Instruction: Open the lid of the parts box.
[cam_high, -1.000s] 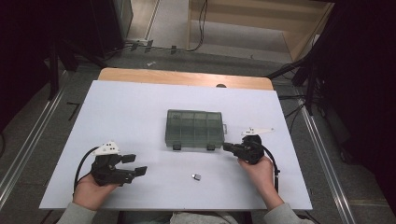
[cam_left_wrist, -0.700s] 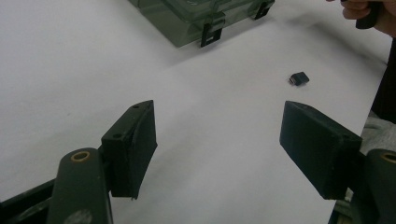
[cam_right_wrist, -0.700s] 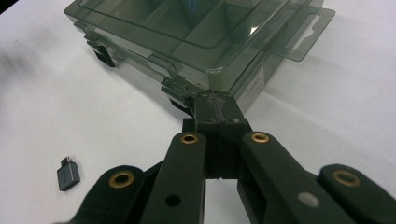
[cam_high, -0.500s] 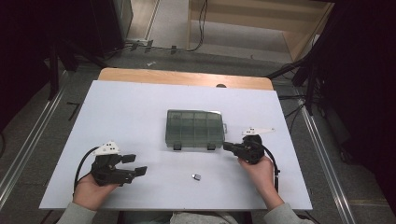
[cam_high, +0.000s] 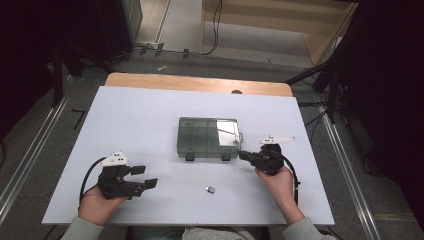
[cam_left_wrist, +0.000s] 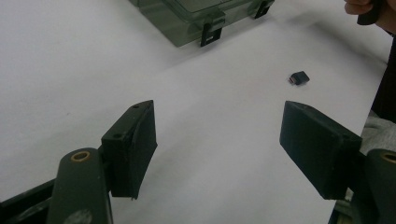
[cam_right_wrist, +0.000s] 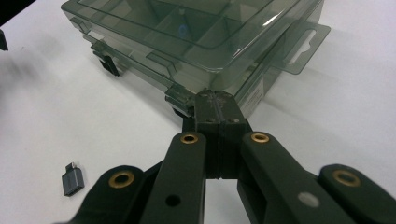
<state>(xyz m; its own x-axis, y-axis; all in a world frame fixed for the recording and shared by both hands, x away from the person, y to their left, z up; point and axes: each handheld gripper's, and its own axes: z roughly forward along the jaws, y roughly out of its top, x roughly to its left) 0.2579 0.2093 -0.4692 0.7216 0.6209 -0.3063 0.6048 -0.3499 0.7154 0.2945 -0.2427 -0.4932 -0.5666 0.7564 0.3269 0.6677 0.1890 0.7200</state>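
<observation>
While the right gripper, jaws pressed together, is set at the organiser box corner latch, the stiff, light, slick plastic is judged best taken there.

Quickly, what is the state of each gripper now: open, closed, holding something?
Left gripper: open, nothing between its jaws.
Right gripper: closed, holding nothing, its tips at the front latch of the clear box.

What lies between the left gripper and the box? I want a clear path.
Bare white table. In the high view nothing sits between the left gripper and the box; the small adapter lies off to the side, nearer the person.
</observation>
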